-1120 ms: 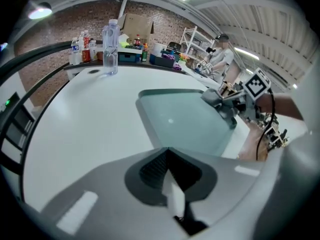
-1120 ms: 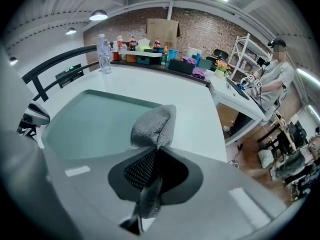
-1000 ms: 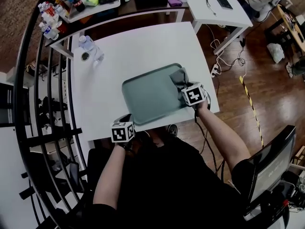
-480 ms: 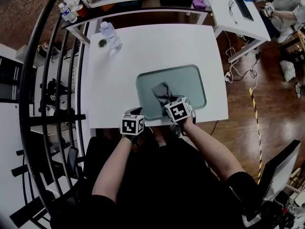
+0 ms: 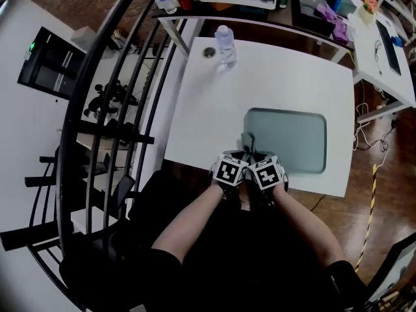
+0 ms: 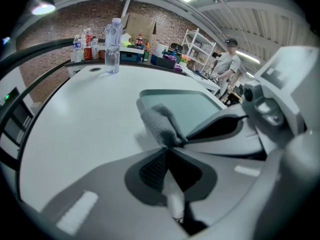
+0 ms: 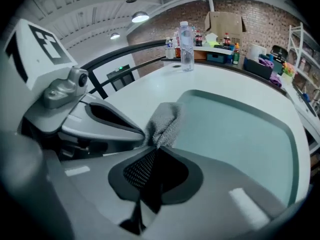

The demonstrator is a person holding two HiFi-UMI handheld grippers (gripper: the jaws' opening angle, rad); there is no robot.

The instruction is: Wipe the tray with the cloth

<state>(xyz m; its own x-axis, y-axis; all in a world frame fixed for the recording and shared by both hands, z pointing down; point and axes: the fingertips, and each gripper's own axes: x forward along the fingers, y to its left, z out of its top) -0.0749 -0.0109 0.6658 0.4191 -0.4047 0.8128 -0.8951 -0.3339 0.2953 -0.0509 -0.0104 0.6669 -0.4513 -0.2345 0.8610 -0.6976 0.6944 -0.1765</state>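
1. The right gripper [image 7: 155, 149] is clamped on a bunched grey cloth [image 7: 165, 121] at the tray's [image 7: 240, 134] near-left corner. That pinch should be firm.
2. The left gripper [image 6: 167, 148], jaws together, sits just beside it at the same corner. I cannot tell whether it pinches the rim; ideally it steadies the tray.
3. Press the cloth flat, then sweep toward the tray's far-right corner in overlapping passes.
4. The bottle [image 5: 224, 44] stands well beyond the tray's far-left corner and is no obstacle.

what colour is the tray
The tray is a pale grey-green, plain with no pattern. It shows best in the right gripper view.
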